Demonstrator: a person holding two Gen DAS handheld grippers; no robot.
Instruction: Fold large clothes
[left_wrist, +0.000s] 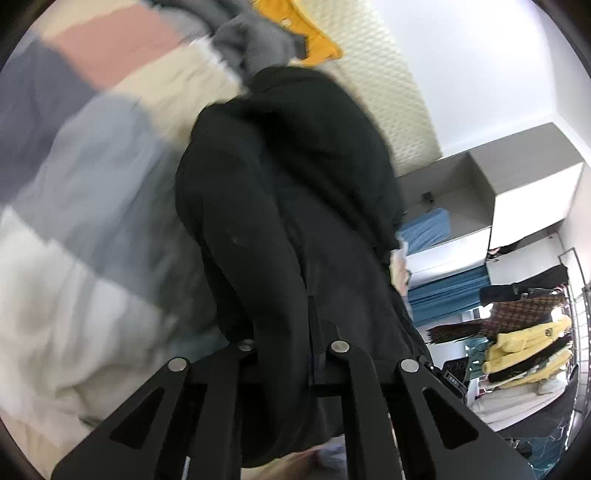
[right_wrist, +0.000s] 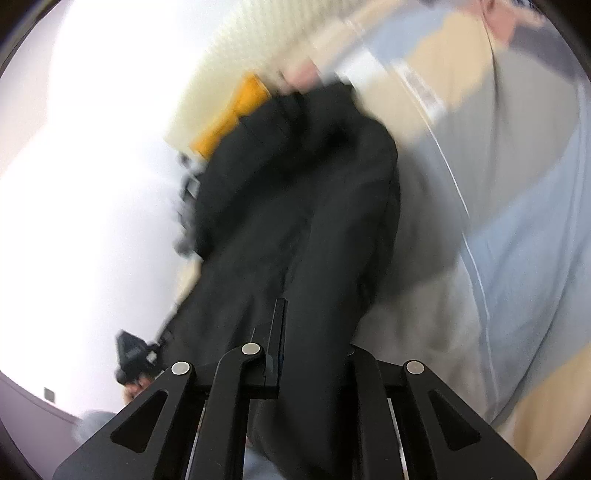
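A large black garment (left_wrist: 288, 192) hangs in folds down the middle of the left wrist view, over a bed. My left gripper (left_wrist: 306, 317) is shut on the garment's near edge; the cloth wraps the fingers and hides most of them. The same black garment (right_wrist: 295, 206) fills the middle of the right wrist view. My right gripper (right_wrist: 291, 317) is shut on its near edge, with one finger (right_wrist: 277, 325) showing against the cloth. Both views are blurred by motion.
The bed has a patchwork cover (left_wrist: 85, 177) in pink, cream, grey and white. A grey garment (left_wrist: 251, 44) and a yellow one (left_wrist: 314, 33) lie by the cream headboard (left_wrist: 388, 92). A rack of clothes (left_wrist: 524, 332) and a white cupboard (left_wrist: 480, 177) stand at right.
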